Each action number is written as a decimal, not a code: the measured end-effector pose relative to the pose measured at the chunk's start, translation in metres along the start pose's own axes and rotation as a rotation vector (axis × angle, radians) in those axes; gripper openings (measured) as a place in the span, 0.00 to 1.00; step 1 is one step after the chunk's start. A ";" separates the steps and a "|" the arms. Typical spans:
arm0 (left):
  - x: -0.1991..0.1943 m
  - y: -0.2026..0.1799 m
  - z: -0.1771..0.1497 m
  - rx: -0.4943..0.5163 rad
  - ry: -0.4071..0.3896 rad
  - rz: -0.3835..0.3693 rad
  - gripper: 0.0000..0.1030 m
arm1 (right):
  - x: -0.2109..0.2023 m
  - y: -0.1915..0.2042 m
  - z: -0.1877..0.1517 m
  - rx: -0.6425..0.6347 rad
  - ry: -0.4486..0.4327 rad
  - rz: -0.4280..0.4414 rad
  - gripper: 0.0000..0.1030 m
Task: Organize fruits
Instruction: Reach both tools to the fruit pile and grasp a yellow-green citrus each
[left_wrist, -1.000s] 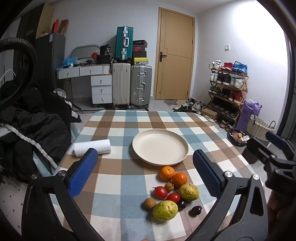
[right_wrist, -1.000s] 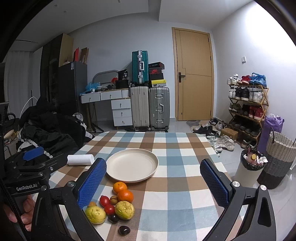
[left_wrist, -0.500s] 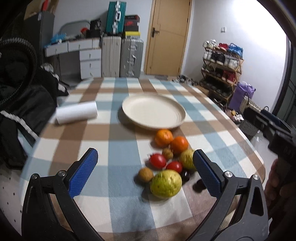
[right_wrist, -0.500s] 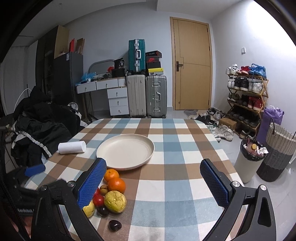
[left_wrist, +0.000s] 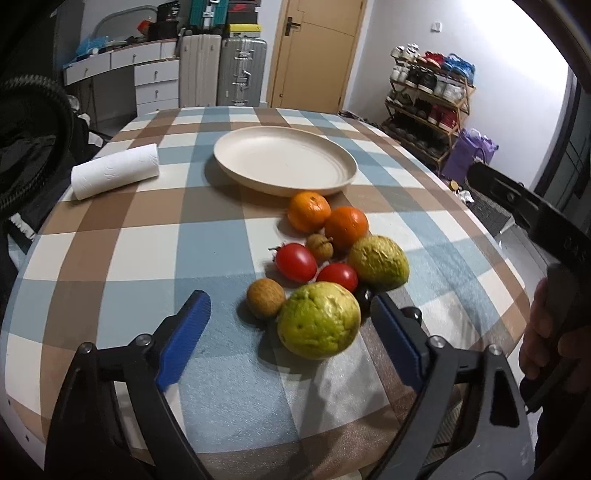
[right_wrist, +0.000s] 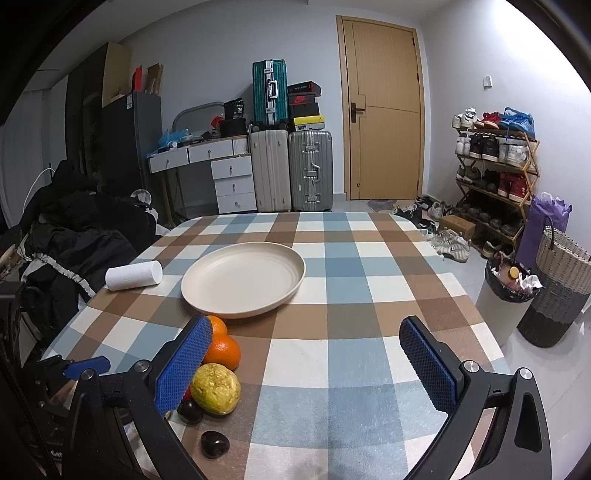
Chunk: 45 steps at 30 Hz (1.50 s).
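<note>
A cream plate (left_wrist: 284, 158) lies bare in the middle of the checked table (left_wrist: 147, 240). In front of it is a cluster of fruit: two oranges (left_wrist: 308, 211), two red tomatoes (left_wrist: 296, 261), small brown fruits (left_wrist: 265, 297), a yellow-green fruit (left_wrist: 378, 263) and a large green fruit (left_wrist: 318, 320). My left gripper (left_wrist: 290, 301) is open and low over the table, with the large green fruit between its fingers, not touching them. My right gripper (right_wrist: 304, 332) is open and holds nothing; the plate (right_wrist: 243, 278) is ahead of it and the fruit (right_wrist: 216, 387) is by its left finger.
A white paper roll (left_wrist: 115, 170) lies left of the plate. A dark oval fruit (right_wrist: 214, 443) sits apart near the table's front edge. A hand (left_wrist: 550, 332) holds the right gripper at the table's right side. A bin (right_wrist: 506, 291) and basket (right_wrist: 561, 288) stand on the floor to the right.
My left gripper has dropped and moved forward to the fruit cluster, so the large green fruit now lies between its fingers. My right gripper has come lower and closer to the table.
</note>
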<state>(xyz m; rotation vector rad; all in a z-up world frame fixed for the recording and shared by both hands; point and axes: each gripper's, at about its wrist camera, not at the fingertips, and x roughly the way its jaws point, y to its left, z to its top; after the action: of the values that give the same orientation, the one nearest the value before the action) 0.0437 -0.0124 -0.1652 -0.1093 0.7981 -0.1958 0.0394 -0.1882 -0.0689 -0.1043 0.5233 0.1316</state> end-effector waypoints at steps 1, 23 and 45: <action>0.003 -0.001 0.000 0.003 0.002 -0.003 0.83 | 0.001 -0.001 0.000 0.001 0.001 -0.001 1.00; 0.005 0.002 -0.003 -0.066 0.055 -0.195 0.45 | 0.010 0.000 -0.008 -0.040 0.035 0.006 1.00; -0.031 0.020 0.011 -0.090 -0.054 -0.213 0.45 | 0.064 0.018 -0.050 0.277 0.318 0.472 1.00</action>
<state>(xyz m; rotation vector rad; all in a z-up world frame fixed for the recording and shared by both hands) 0.0327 0.0141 -0.1394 -0.2838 0.7412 -0.3572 0.0670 -0.1713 -0.1459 0.2761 0.8726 0.5064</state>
